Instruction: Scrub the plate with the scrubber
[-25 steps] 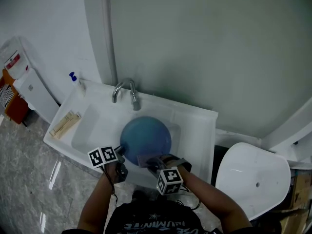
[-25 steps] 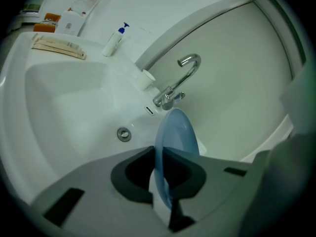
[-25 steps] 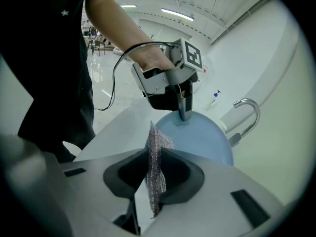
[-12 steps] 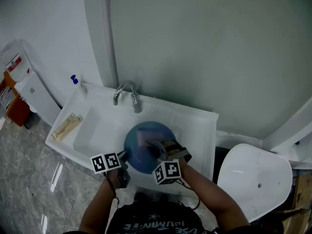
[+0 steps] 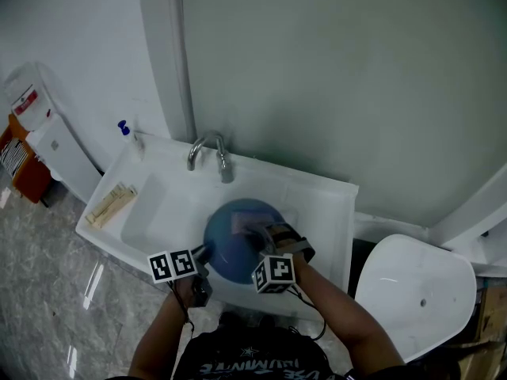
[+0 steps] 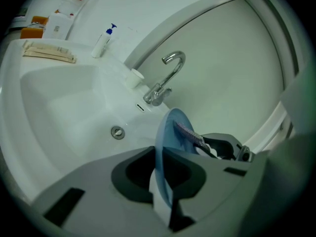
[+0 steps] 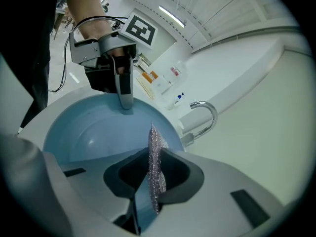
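A round blue plate [image 5: 234, 240] is held over the white sink basin [image 5: 150, 212], tilted up on edge. My left gripper [image 5: 202, 253] is shut on the plate's near rim [image 6: 165, 172]. My right gripper [image 5: 257, 234] is shut on a flat silvery mesh scrubber [image 7: 155, 169], which stands on edge between the jaws. The scrubber [image 5: 242, 226] lies against the plate's face [image 7: 94, 127]. In the right gripper view the left gripper [image 7: 124, 102] clamps the plate's far rim.
A chrome tap [image 5: 210, 153] stands at the back of the sink, with a drain [image 6: 117, 132] in the basin. A pump bottle [image 5: 127, 131] and a bundle of wooden sticks [image 5: 109, 203] sit at the sink's left. A white toilet lid [image 5: 416, 287] is at the right.
My right gripper has carried the scrubber from the plate's near edge up onto its face. The plate has shifted slightly toward the person.
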Tool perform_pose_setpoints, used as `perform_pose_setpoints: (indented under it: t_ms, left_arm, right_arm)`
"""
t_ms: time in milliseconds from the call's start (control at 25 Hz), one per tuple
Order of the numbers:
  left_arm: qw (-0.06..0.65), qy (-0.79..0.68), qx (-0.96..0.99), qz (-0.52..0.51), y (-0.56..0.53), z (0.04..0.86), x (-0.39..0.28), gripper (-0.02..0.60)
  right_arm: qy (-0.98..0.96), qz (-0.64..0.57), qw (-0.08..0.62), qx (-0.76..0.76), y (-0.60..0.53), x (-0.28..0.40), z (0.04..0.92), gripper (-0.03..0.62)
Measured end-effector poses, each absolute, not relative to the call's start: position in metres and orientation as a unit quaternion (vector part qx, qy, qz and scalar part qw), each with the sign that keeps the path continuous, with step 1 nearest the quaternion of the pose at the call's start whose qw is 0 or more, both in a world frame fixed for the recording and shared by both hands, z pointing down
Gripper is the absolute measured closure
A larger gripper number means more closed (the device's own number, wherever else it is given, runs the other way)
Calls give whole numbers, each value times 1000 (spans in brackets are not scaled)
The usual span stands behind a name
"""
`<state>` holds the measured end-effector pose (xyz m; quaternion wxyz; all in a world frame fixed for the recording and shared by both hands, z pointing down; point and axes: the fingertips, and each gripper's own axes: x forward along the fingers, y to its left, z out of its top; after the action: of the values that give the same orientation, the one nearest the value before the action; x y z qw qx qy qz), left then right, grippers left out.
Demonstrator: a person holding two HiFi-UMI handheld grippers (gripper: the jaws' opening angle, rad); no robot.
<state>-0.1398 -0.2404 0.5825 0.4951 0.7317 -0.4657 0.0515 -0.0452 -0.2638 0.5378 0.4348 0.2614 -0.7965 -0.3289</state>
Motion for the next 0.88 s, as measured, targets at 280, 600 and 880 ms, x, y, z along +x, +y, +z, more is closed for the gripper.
perform_pose_setpoints:
  t_ms: [280,600,880]
  left_arm:
    - [492,-481,725,18,-254,574,-150,552]
    - [491,-490,720,7,-267,570,-153,549]
    - [501,-499,707,-12,-276,567,-157,548]
  right_arm:
    - [-800,-292,435,292,-262,-36,543,516]
    - [-819,-223,421,320,-254,-31,549,516]
    - [-837,-194,406,311,-232,-40,555,516]
